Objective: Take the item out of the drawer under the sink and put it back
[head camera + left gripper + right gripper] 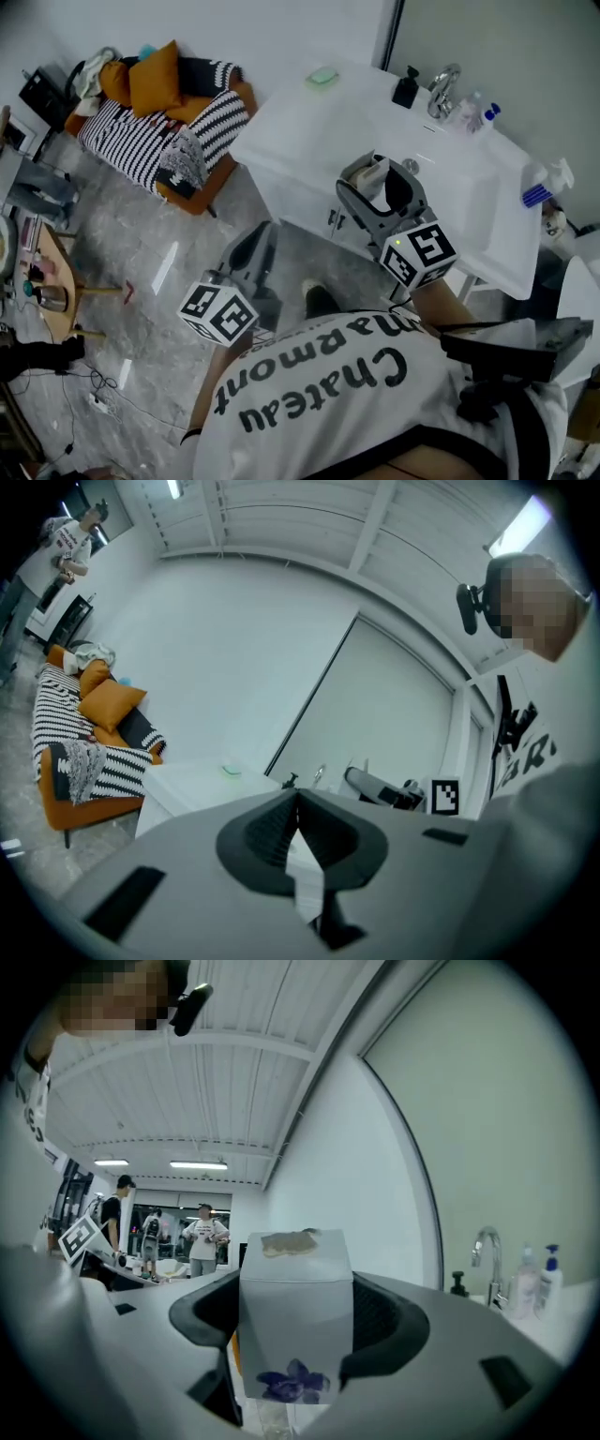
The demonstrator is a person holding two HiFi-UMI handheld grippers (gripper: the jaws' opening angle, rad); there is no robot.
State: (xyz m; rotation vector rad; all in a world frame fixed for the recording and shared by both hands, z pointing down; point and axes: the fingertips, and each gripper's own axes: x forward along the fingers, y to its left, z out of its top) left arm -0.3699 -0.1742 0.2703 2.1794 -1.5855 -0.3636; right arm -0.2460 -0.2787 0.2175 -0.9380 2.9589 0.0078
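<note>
My right gripper [379, 187] is raised in front of the white sink vanity [300, 131] and is shut on a small white box [374, 174]. In the right gripper view the box [295, 1335] stands upright between the dark pads, with a purple flower print low on its face and a torn patch on top. My left gripper [255, 246] hangs lower, over the floor left of the vanity; its jaws [298, 803] are shut with nothing in them. The vanity's front [305, 202] with small handles [333, 220] looks closed.
A faucet [442, 89], a black dispenser [406, 89], a green soap [322, 77] and a blue-capped bottle [537, 192] stand on the sink top. A striped sofa with orange cushions [159, 112] is at the back left, a wooden table [52, 281] at the left. People stand far behind.
</note>
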